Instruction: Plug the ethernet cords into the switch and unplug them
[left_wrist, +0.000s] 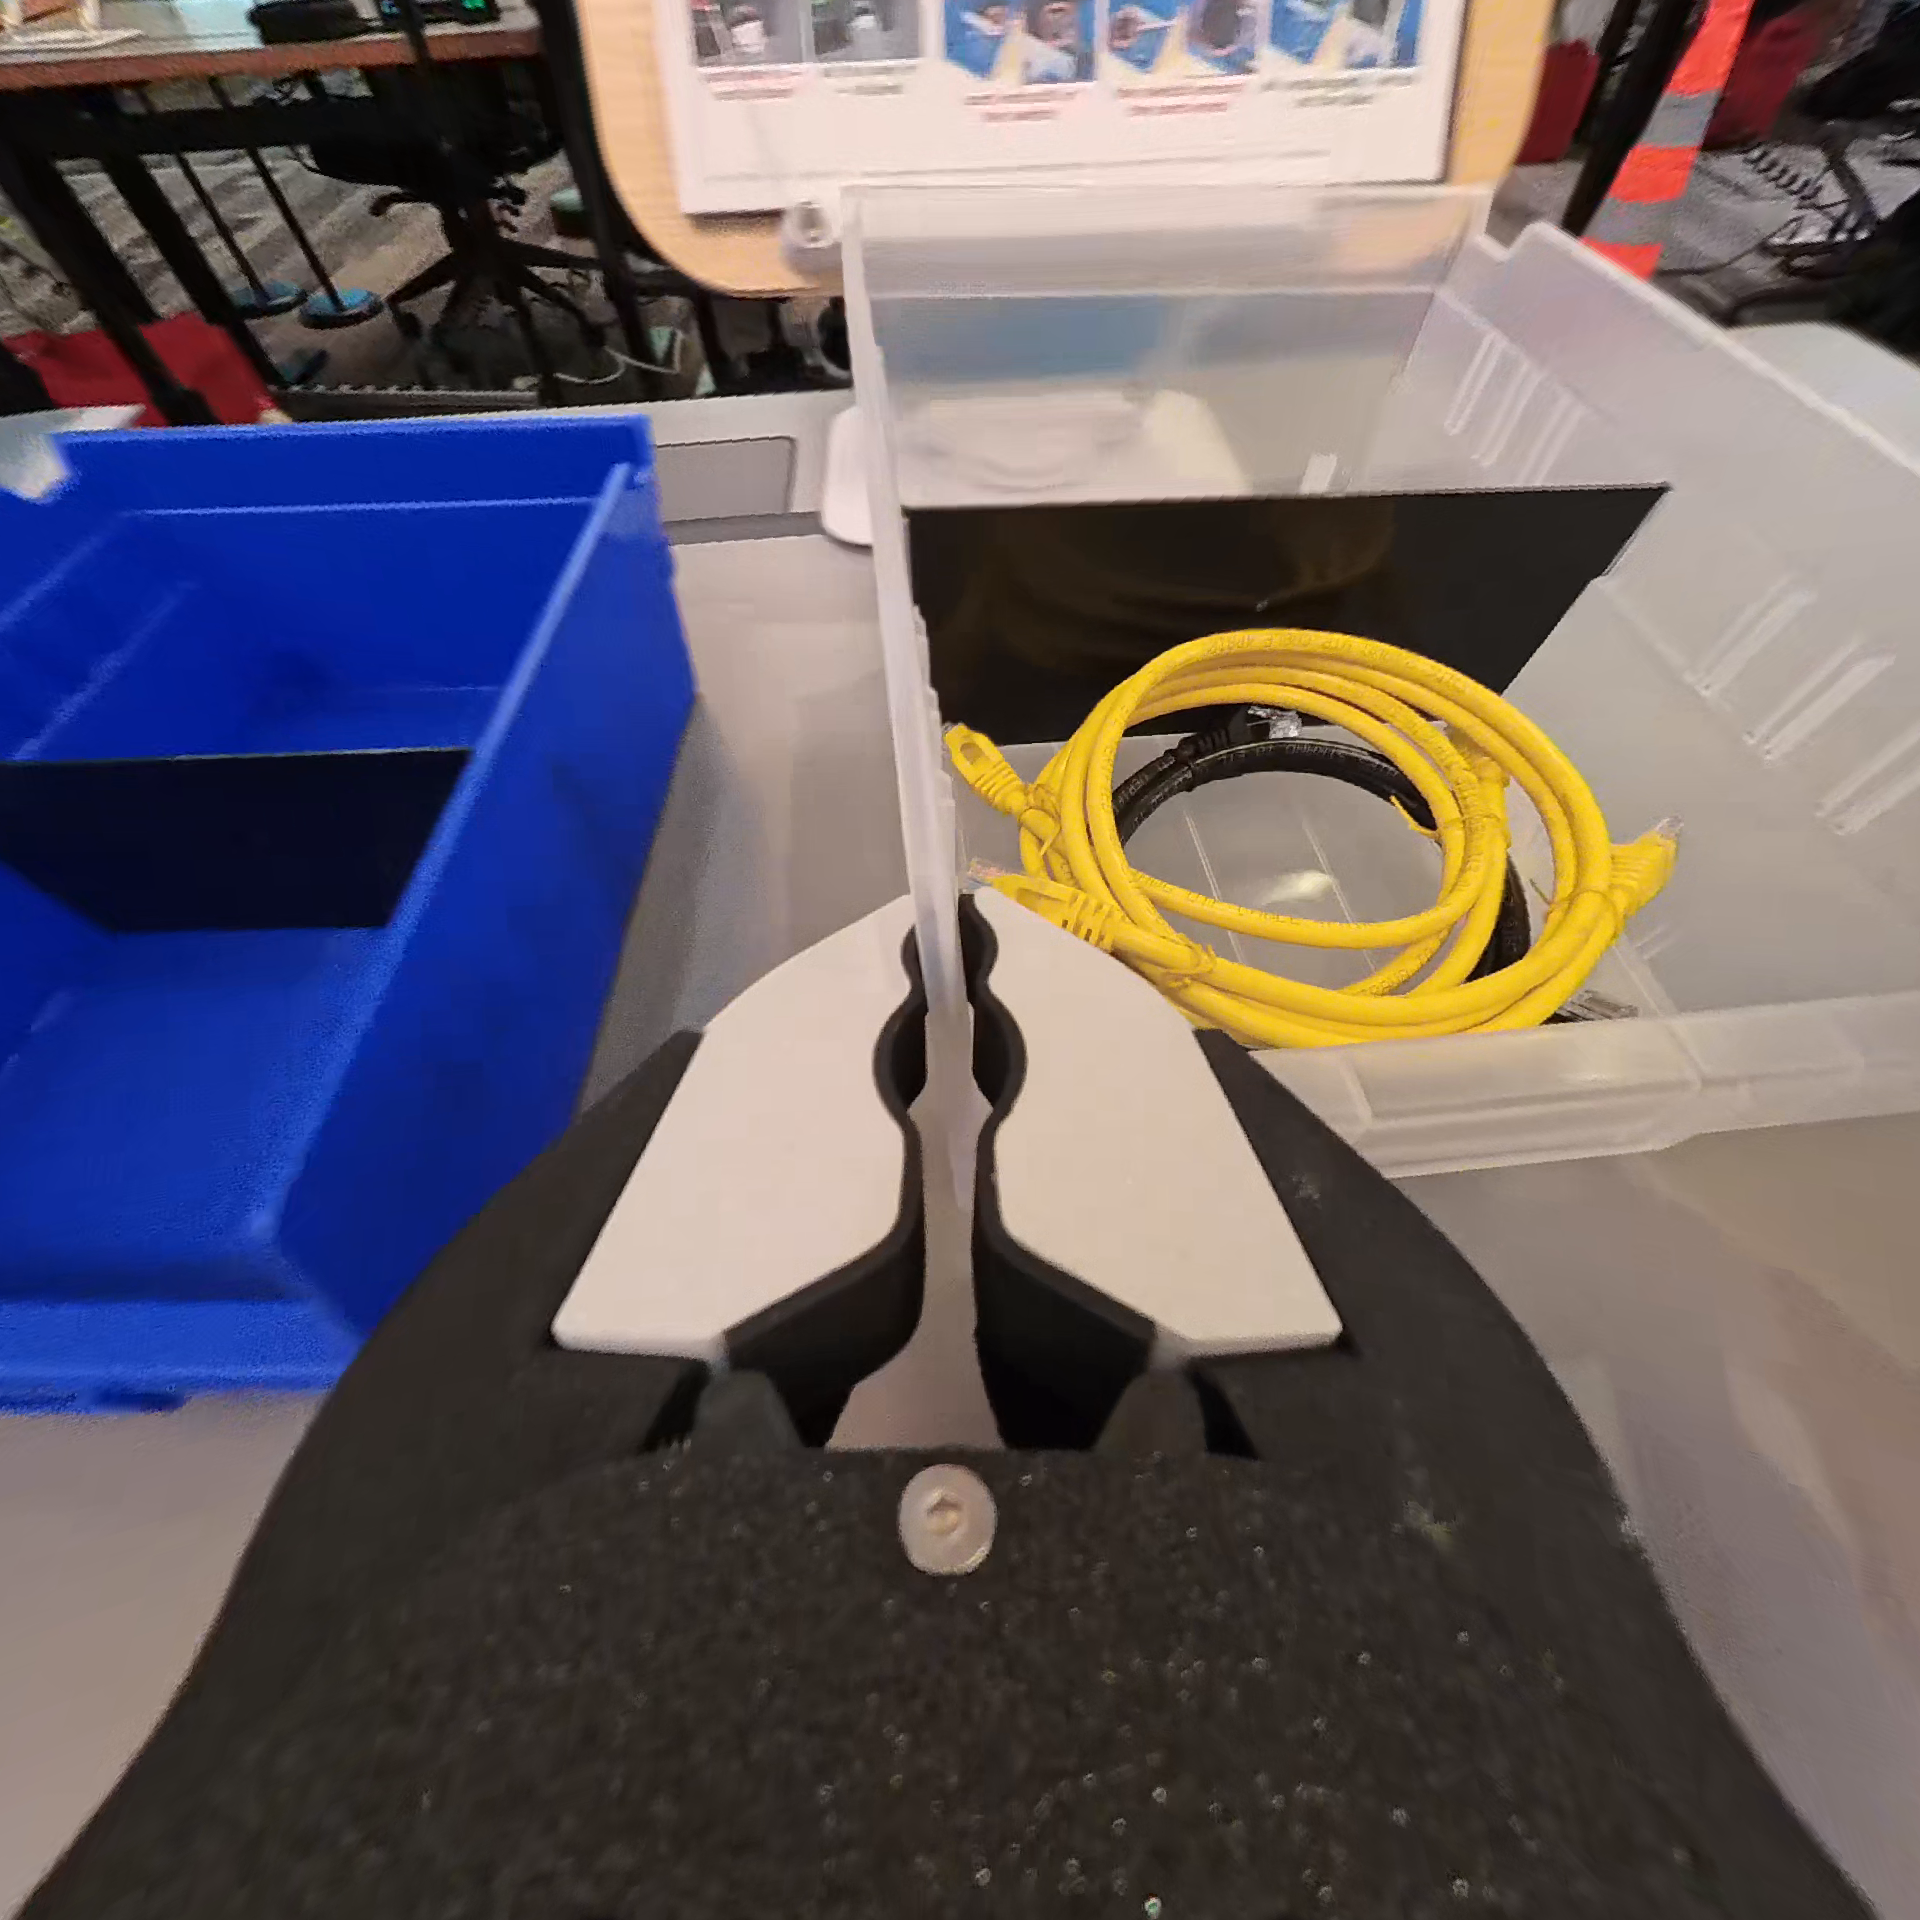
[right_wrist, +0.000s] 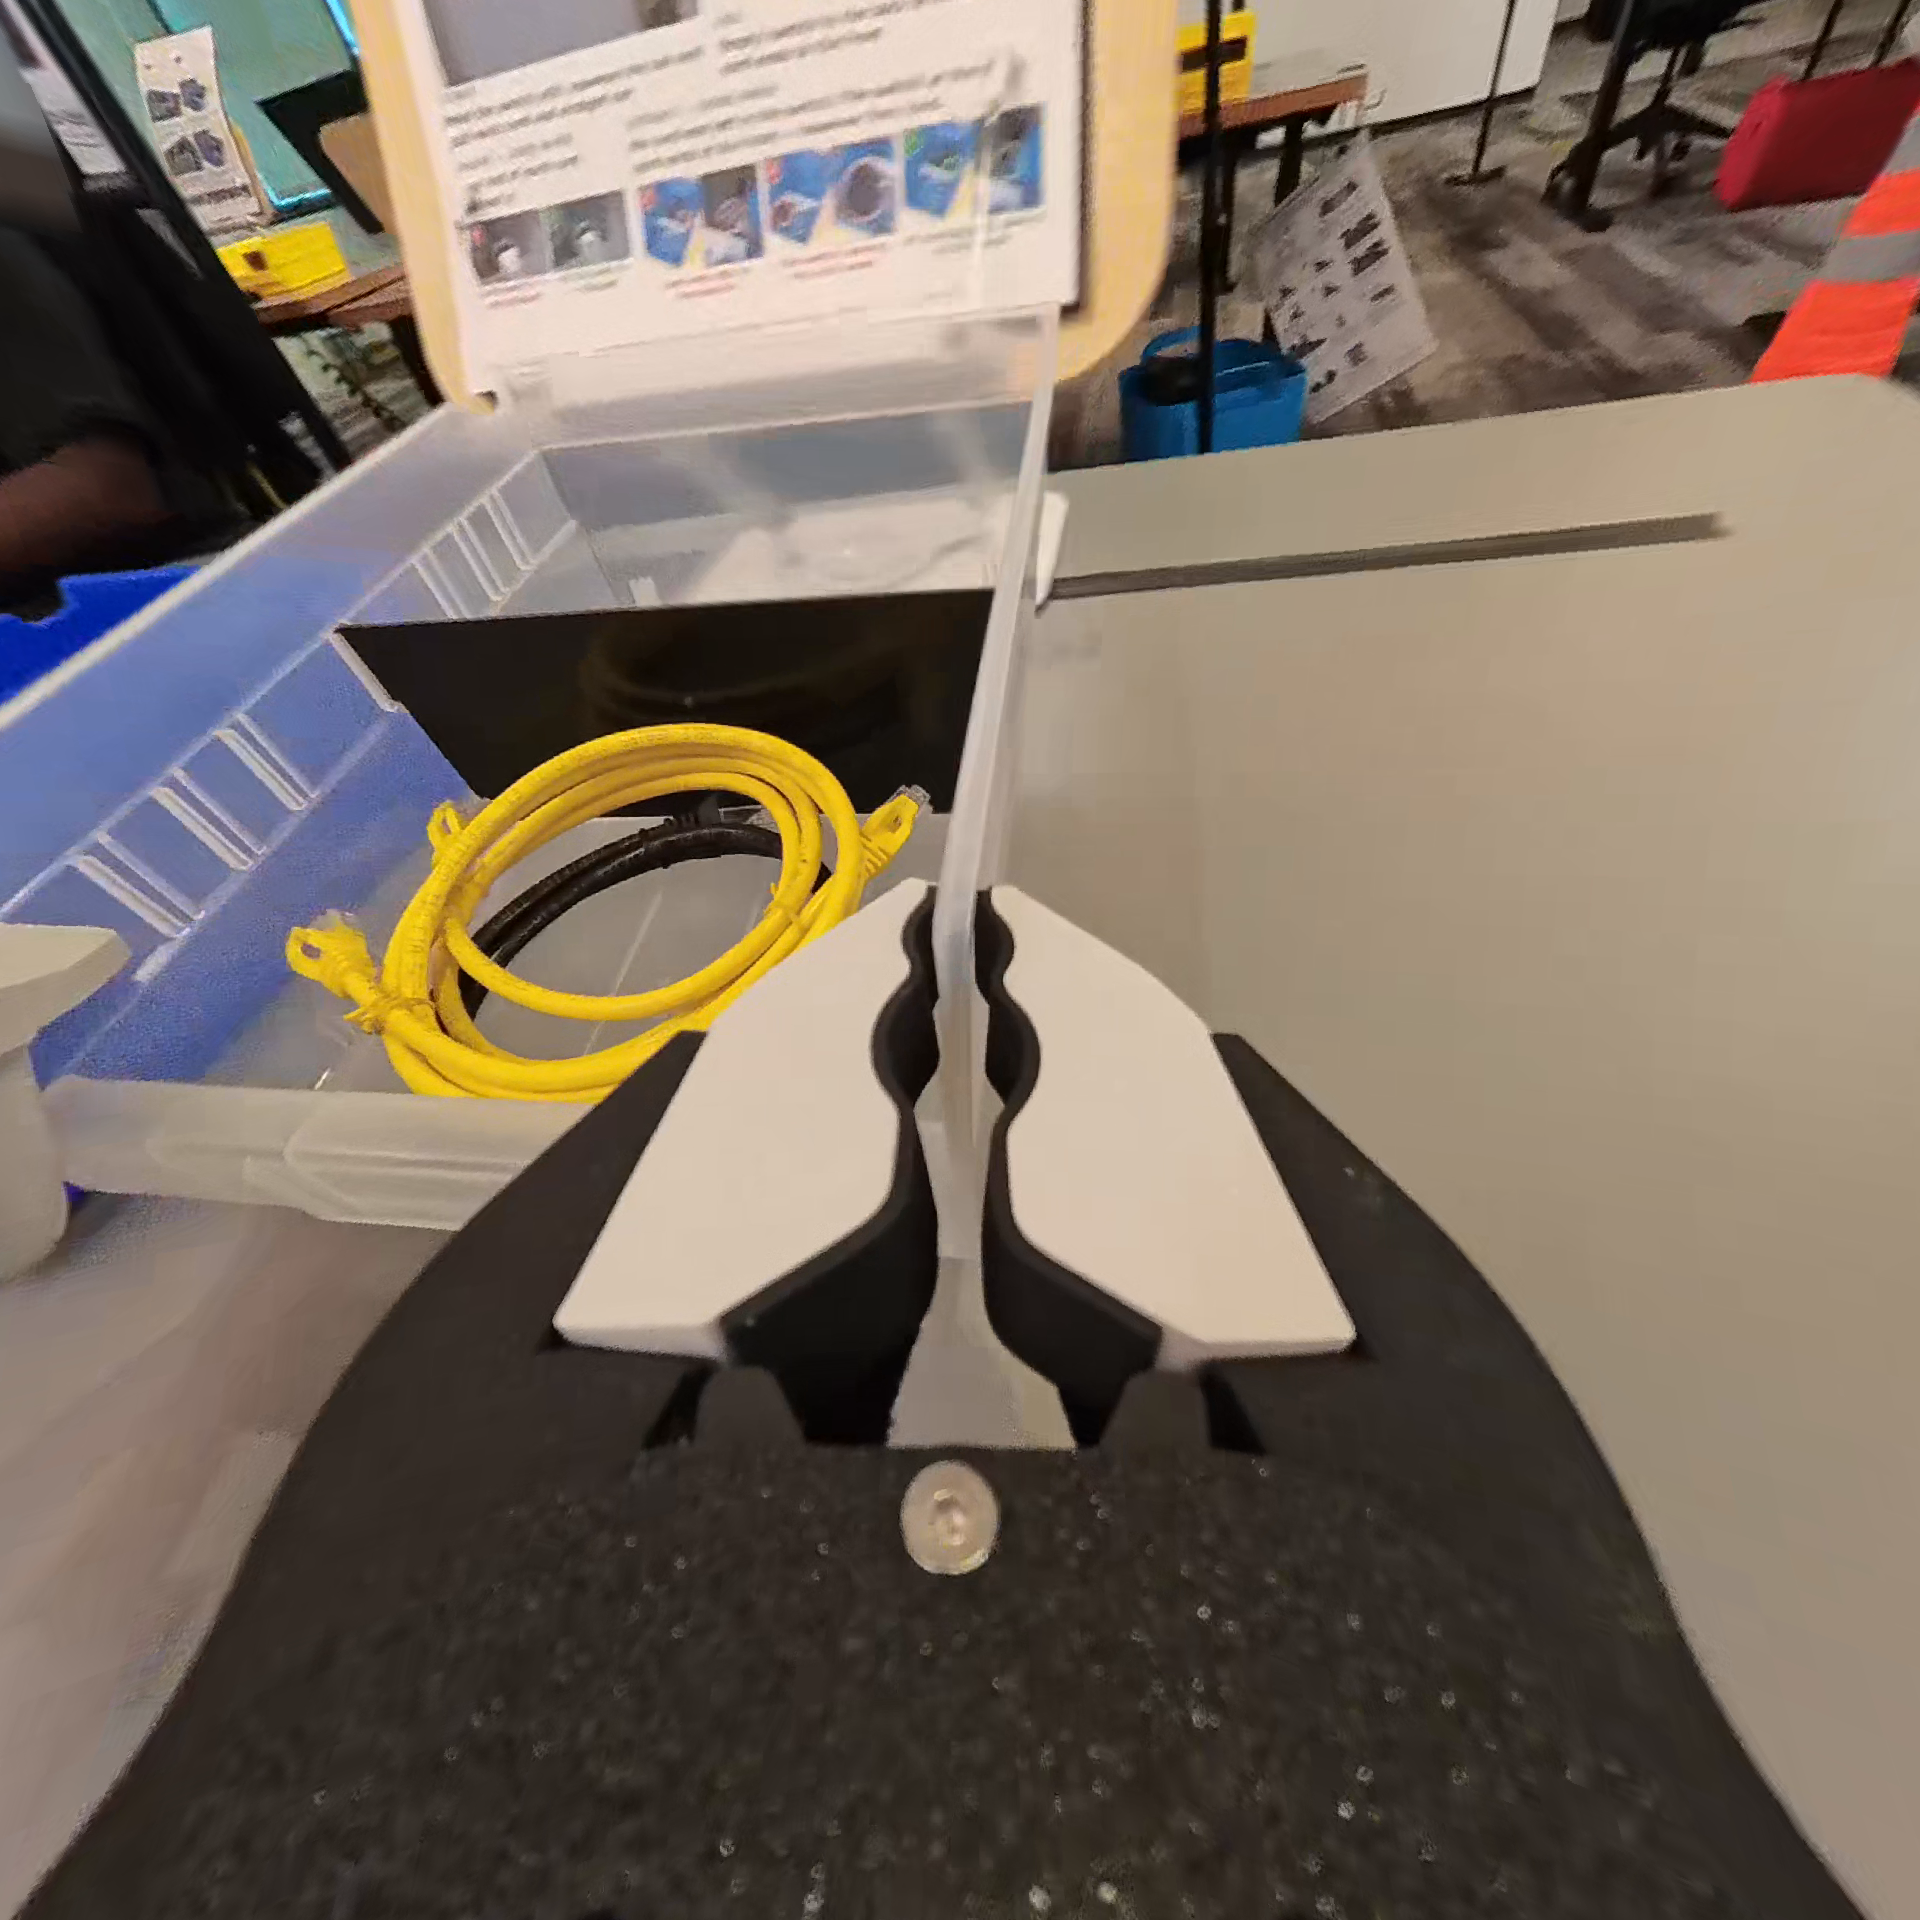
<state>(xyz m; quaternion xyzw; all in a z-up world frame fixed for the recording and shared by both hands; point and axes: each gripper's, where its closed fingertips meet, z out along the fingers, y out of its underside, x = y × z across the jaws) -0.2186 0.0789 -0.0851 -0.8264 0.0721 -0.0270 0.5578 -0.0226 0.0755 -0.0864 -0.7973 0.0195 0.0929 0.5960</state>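
A clear plastic bin (left_wrist: 1662, 644) stands on the grey table (left_wrist: 1558, 1351). In it lie coiled yellow ethernet cords (left_wrist: 1299, 831) and a black cord (left_wrist: 1247, 764). My left gripper (left_wrist: 940, 925) is shut on the bin's left wall (left_wrist: 904, 623), with both pads pressed on the thin plastic. My right gripper (right_wrist: 954, 904) is shut on the bin's right wall (right_wrist: 997, 675) in the same way. The yellow cords (right_wrist: 623, 831) and the black cord (right_wrist: 623, 862) lie left of it in the right wrist view. No switch is in view.
A black divider panel (left_wrist: 1247, 582) stands across the clear bin behind the cords. A blue bin (left_wrist: 312, 831) with its own dark divider sits to the left. A wooden board with a printed sheet (left_wrist: 1039, 104) stands behind. Chairs and tables fill the background. There is about 20 cm between the tips of the two grippers.
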